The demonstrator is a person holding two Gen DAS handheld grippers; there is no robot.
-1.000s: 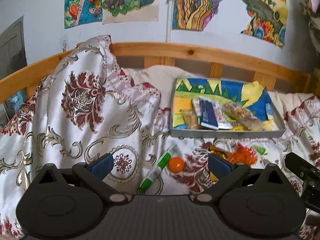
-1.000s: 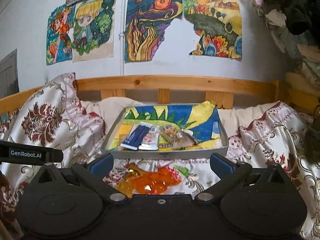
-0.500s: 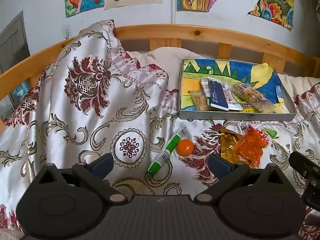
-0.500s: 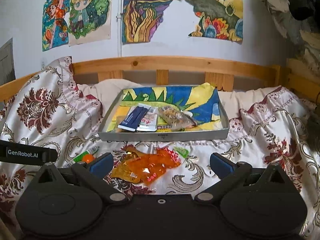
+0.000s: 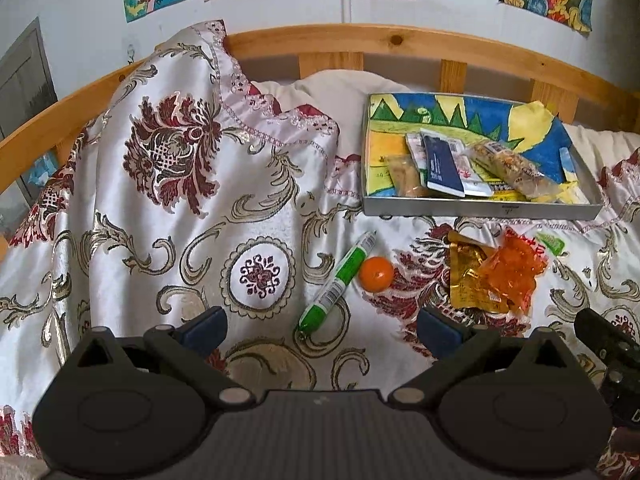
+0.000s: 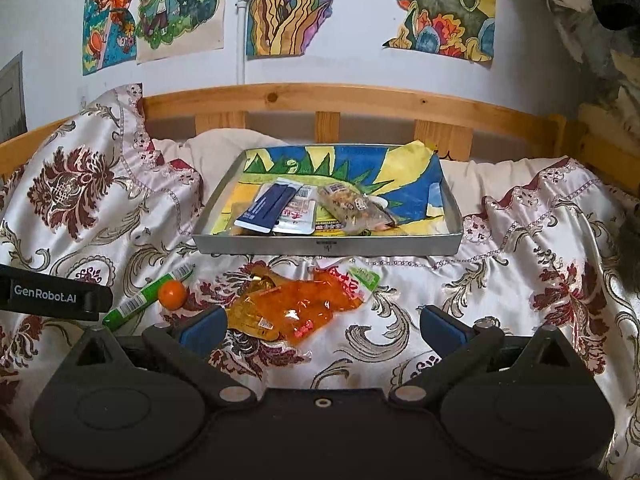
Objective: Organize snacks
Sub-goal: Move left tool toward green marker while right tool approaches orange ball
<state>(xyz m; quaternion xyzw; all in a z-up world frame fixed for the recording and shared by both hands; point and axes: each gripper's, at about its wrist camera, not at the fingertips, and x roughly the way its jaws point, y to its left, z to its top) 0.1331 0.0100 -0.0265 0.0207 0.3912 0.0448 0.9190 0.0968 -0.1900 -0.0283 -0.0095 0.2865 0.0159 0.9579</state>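
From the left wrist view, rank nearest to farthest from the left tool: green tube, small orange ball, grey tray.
1. Green-and-white plastic tube, just ahead, centre.
2. Small round orange ball, beside the tube's right.
3. Shallow grey metal tray, farthest, upper right.

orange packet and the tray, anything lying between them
Nothing: only bare bedspread separates the orange packet from the tray, clearest in the right wrist view.

both wrist views low over bed, facing wall — sharing tray [image 5: 480,210]

Glossy satin floral bedspread [image 5: 260,216]; matt grey metal tray [image 6: 328,245]; crinkly orange plastic snack bag [image 6: 308,308]; varnished pine wooden bed rail [image 6: 360,100].
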